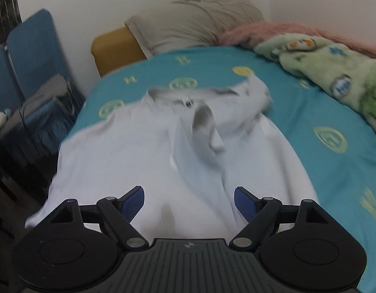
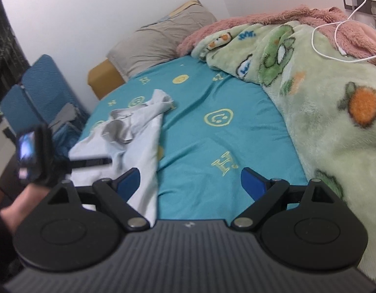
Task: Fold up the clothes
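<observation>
The bed (image 2: pixel 212 131) has a teal sheet, and the white shirt (image 1: pixel 144 151) lies spread on its left part, one sleeve thrown across the chest. My left gripper (image 1: pixel 189 201) hangs above the hem, jaws released. My right gripper (image 2: pixel 190 183) is over bare sheet, jaws also released.

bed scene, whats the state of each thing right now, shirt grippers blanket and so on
white shirt: spread on the bed, rumpled, one sleeve flopped over the chest, not folded
left gripper: open, empty, over the shirt's hem
right gripper: open, empty, over the sheet
green blanket: bunched up
pillow: creased, at the head of the bed
white cable: plugged in, lying on the blankets
</observation>
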